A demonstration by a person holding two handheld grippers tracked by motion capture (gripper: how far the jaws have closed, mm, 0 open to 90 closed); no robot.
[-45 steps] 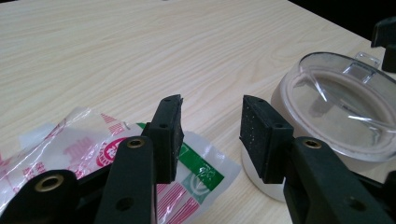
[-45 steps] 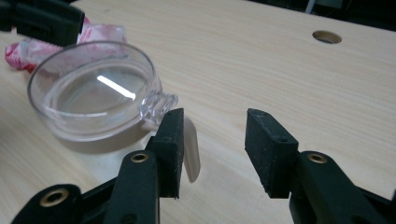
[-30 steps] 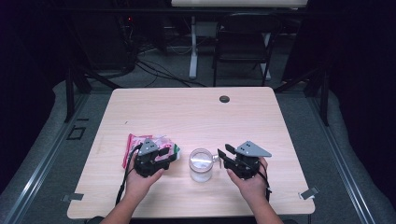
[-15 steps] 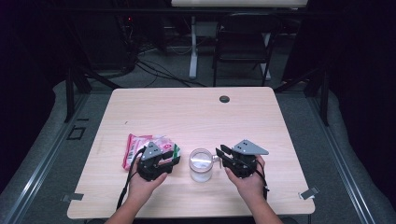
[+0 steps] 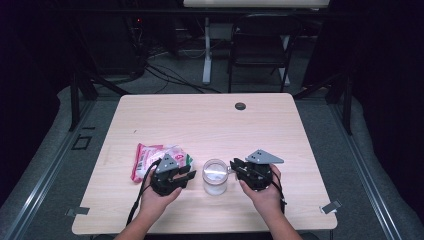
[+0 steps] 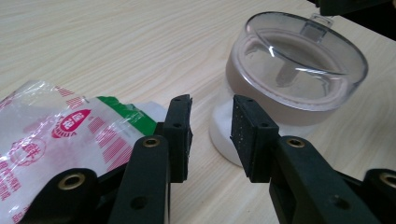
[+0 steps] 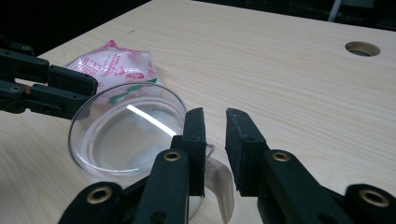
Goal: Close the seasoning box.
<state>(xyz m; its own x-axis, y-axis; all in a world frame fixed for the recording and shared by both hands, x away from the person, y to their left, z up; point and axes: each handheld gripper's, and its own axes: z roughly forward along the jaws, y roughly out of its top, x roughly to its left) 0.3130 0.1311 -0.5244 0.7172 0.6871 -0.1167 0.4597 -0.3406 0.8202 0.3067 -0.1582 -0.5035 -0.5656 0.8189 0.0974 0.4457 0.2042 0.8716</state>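
Nearest the person, both hands sit low on the bench (image 5: 210, 120), one either side of the clear cup (image 5: 215, 176), which stands close to the front edge. The left tool (image 6: 211, 122) is at the cup's nine o'clock, its jaws narrow with only bare bench between them, and they have just been closing. The right tool (image 7: 215, 127) is at three o'clock, jaws also narrow and just closing, lined up on the cup's clear handle (image 7: 219, 179); I cannot tell whether the pads press it yet. The cup looks like thin rigid plastic with some white powder at the bottom, so light, smooth and easy to tip. The handle seems the safest hold, with the wall steadied low down. Beyond the left tool, at ten o'clock from the cup, lies the soft crinkly packet (image 5: 152, 157), red, white and green. Far back at twelve o'clock is the cable hole (image 5: 240, 106)
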